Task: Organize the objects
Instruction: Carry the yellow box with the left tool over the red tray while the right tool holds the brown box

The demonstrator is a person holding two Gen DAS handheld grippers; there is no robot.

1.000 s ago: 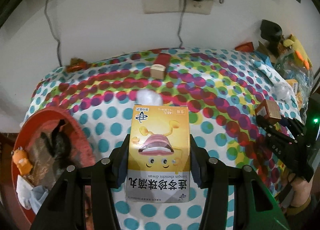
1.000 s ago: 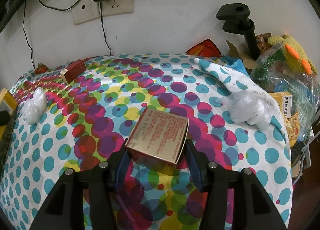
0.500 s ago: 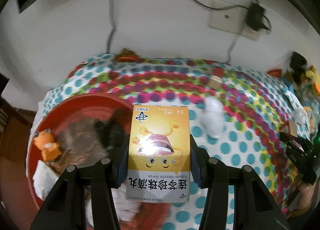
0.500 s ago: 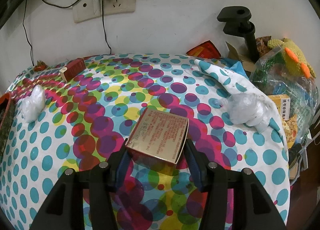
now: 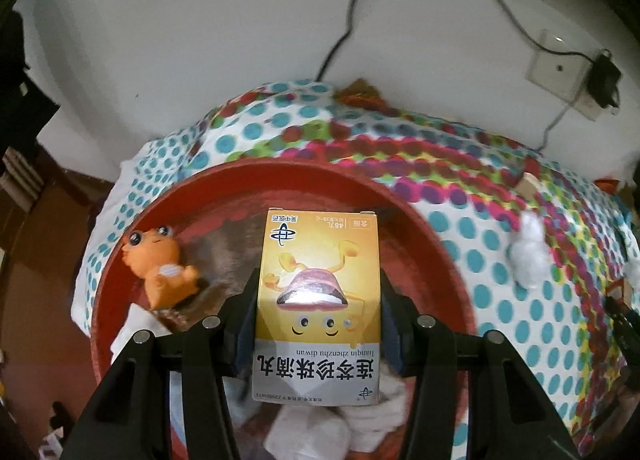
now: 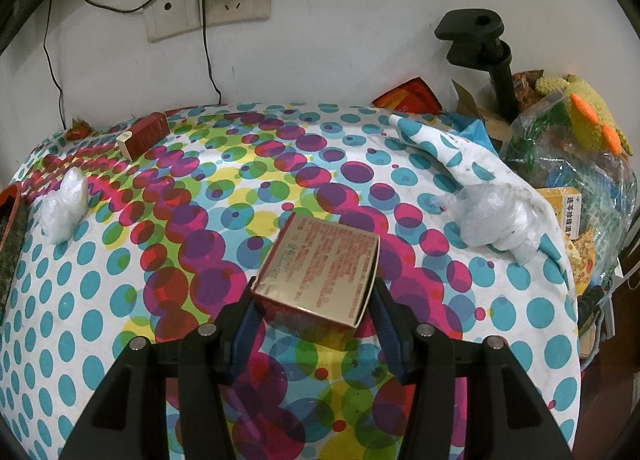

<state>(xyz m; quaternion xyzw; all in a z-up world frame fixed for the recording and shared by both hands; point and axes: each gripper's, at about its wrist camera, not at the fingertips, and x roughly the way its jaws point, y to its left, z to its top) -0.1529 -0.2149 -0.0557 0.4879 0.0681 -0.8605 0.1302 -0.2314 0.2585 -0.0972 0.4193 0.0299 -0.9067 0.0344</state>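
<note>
- My left tongs [image 5: 318,300] grip the yellow box [image 5: 318,304] over the red basin [image 5: 432,244] (an orange toy [image 5: 160,260] lies in it, far left).
- My right tongs [image 6: 316,308] clamp the gold box [image 6: 320,272] above the dotted surface [image 6: 120,260].

Dotted tablecloth [image 6: 120,300] bearing red basin [image 5: 448,256]

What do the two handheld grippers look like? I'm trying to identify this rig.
Both match: the left gripper and right gripper each have two angular matte black plastic fingers, blue pads on the inner faces, and round silver screw heads along the linkages. No cables, markings or sleeves show.
</note>
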